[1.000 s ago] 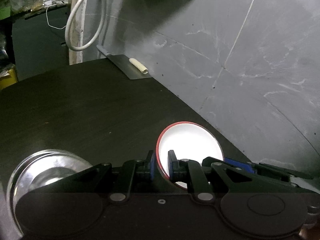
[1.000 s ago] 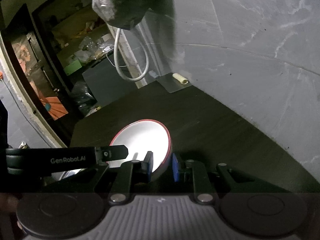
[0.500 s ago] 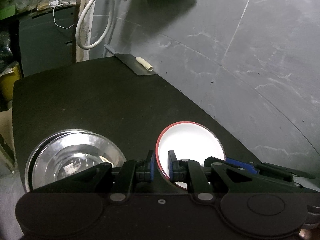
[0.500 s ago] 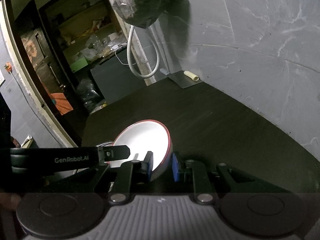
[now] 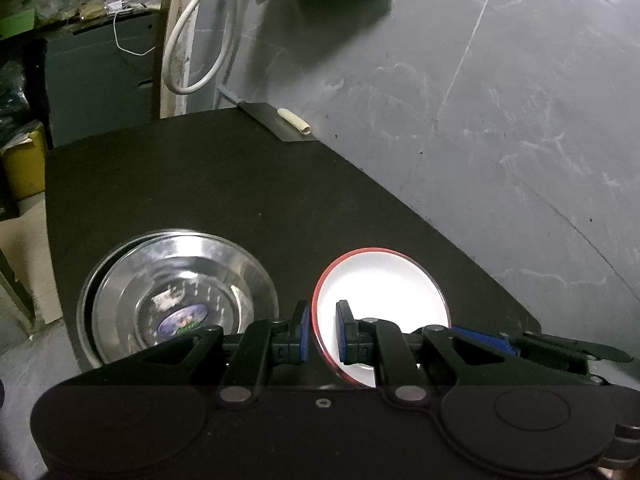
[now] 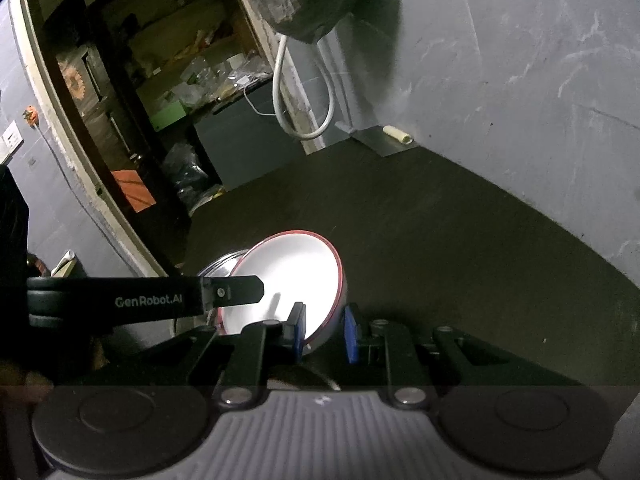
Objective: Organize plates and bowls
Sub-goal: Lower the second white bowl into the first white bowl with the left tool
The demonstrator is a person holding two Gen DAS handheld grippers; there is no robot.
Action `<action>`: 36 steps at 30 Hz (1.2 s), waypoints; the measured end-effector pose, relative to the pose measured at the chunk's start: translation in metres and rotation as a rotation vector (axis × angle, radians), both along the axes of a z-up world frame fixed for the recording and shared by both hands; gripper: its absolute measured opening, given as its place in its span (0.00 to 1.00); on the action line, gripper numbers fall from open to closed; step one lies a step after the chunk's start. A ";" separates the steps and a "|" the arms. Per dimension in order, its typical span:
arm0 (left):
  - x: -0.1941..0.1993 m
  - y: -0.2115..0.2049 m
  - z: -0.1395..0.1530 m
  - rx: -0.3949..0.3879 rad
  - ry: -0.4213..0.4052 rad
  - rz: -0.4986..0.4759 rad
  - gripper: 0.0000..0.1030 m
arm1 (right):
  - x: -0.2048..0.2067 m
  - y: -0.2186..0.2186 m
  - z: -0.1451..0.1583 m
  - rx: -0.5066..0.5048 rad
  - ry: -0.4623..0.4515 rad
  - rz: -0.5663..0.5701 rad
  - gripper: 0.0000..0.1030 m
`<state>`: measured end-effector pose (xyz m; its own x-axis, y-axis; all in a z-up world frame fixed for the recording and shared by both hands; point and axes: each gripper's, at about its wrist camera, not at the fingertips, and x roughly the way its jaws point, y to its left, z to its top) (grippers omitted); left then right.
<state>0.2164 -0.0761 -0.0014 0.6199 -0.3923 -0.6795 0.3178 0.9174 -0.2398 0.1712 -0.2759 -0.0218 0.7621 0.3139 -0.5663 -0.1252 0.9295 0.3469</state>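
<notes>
Bowl (image 5: 384,284), white with a red rim, sits pinched between my two grippers above the dark table (image 5: 224,184); my left gripper (image 5: 322,330) clamps the rim on its left side, blue pads on either face of the wall; my right gripper (image 6: 323,330) grips the opposite edge, and from that side the bowl tilts up and leftward; both tools point forward and slightly down; the left tool's black arm crosses the right view, printed "GenRobot.AI" (image 6: 149,301); left of the bowl lie stacked steel plates (image 5: 176,296) with a round sticker, its print unreadable.
</notes>
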 end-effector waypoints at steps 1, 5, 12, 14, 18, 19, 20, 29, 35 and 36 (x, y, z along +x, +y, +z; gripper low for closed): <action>-0.003 0.002 0.000 0.002 0.001 -0.001 0.13 | -0.002 0.001 0.000 0.000 0.001 0.003 0.22; -0.012 0.007 -0.002 0.006 0.009 -0.002 0.13 | -0.012 0.006 0.000 -0.002 0.006 0.013 0.22; -0.031 0.012 -0.006 0.006 0.031 -0.007 0.13 | -0.029 0.008 -0.002 -0.010 0.029 0.031 0.22; -0.035 0.013 -0.008 0.007 0.037 -0.008 0.13 | -0.033 0.008 -0.003 -0.012 0.037 0.036 0.22; -0.045 0.015 -0.011 0.009 0.046 -0.010 0.13 | -0.040 0.009 -0.005 -0.013 0.049 0.042 0.22; -0.046 0.015 -0.011 0.010 0.049 -0.011 0.13 | -0.042 0.010 -0.005 -0.013 0.051 0.043 0.22; -0.048 0.016 -0.012 0.012 0.051 -0.011 0.13 | -0.043 0.010 -0.006 -0.013 0.052 0.045 0.22; -0.057 0.018 -0.016 0.023 0.072 -0.012 0.13 | -0.048 0.012 -0.008 -0.013 0.074 0.059 0.22; -0.060 0.019 -0.020 0.033 0.086 -0.012 0.13 | -0.050 0.016 -0.013 -0.015 0.095 0.068 0.22; -0.061 0.020 -0.020 0.034 0.088 -0.012 0.13 | -0.050 0.016 -0.014 -0.016 0.098 0.069 0.22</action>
<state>0.1550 -0.0562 -0.0217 0.5526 -0.3754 -0.7441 0.3081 0.9216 -0.2361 0.1210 -0.2595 -0.0354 0.6797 0.3544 -0.6422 -0.1553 0.9252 0.3462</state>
